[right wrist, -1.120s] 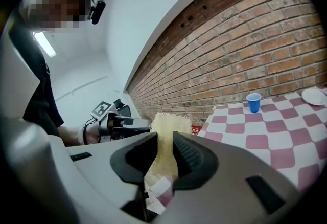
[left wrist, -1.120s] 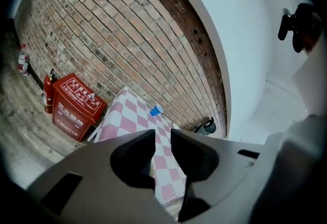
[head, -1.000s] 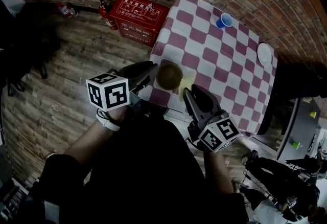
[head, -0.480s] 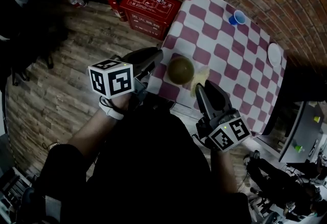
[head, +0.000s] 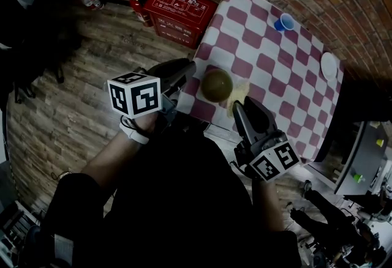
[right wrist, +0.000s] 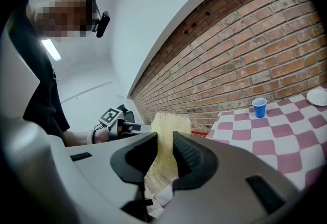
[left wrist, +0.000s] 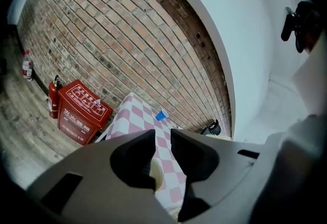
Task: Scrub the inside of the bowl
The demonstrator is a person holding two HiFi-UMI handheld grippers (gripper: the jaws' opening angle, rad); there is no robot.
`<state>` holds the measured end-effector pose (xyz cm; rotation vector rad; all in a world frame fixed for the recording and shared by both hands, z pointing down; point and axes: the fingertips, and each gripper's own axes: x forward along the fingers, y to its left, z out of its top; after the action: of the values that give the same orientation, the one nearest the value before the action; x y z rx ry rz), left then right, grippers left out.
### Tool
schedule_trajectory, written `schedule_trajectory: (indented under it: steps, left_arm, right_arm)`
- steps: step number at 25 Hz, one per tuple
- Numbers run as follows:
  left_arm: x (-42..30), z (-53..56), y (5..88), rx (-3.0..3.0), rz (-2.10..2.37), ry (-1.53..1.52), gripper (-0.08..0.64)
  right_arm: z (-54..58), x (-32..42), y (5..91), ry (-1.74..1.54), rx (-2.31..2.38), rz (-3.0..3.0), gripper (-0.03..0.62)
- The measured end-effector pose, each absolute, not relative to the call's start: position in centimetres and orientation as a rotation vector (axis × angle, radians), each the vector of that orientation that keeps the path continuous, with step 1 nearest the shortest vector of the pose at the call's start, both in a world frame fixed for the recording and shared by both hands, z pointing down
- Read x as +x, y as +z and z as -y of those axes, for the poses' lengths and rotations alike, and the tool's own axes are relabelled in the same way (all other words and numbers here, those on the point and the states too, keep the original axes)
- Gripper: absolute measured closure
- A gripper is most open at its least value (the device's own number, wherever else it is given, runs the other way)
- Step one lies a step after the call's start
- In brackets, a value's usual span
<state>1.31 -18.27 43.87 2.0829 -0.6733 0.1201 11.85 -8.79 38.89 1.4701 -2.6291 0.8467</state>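
An olive-brown bowl (head: 217, 84) sits near the front edge of a table with a red-and-white checked cloth (head: 263, 52). My left gripper (head: 188, 71) reaches in from the left to the bowl's left rim. Its jaws stand a narrow gap apart with a pale edge of the bowl (left wrist: 156, 172) between them. My right gripper (head: 237, 107) is shut on a pale yellow sponge (head: 240, 90), which lies just right of the bowl. In the right gripper view the sponge (right wrist: 166, 131) sticks up between the jaws of that gripper (right wrist: 164, 141).
A blue cup (head: 283, 21) and a white plate (head: 329, 65) stand far back on the table. A red box (head: 180, 7) and fire extinguishers (head: 138, 0) sit on the wooden floor by the brick wall, left of the table.
The head camera shifted, so the table sits further right and higher in view than a second ago. Both grippers keep about the same places beside the bowl.
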Motion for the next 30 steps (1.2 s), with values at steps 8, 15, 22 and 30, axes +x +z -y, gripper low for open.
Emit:
schedule_trajectory:
  steps: [8,15,22,30]
  left_arm:
    - [0.9,18.1,44.4,2.063,0.68,0.124,0.459]
    - [0.8,17.9,44.7,2.057,0.681,0.124,0.459]
    - [1.1,18.0,45.0,2.064,0.668,0.141,0.459]
    - [2.0,17.6,46.4,2.069,0.638,0.2,0.459]
  right_arm:
    - [8.4,11.9,39.0,0.854,1.478,2.62,0.489]
    - [8.2,11.8,39.0,0.843,1.479,2.619,0.489]
    - [8.1,12.0,39.2,0.845,1.495,2.608,0.489]
    - [7.6,13.0,39.3,0.815,1.56,2.561,0.489]
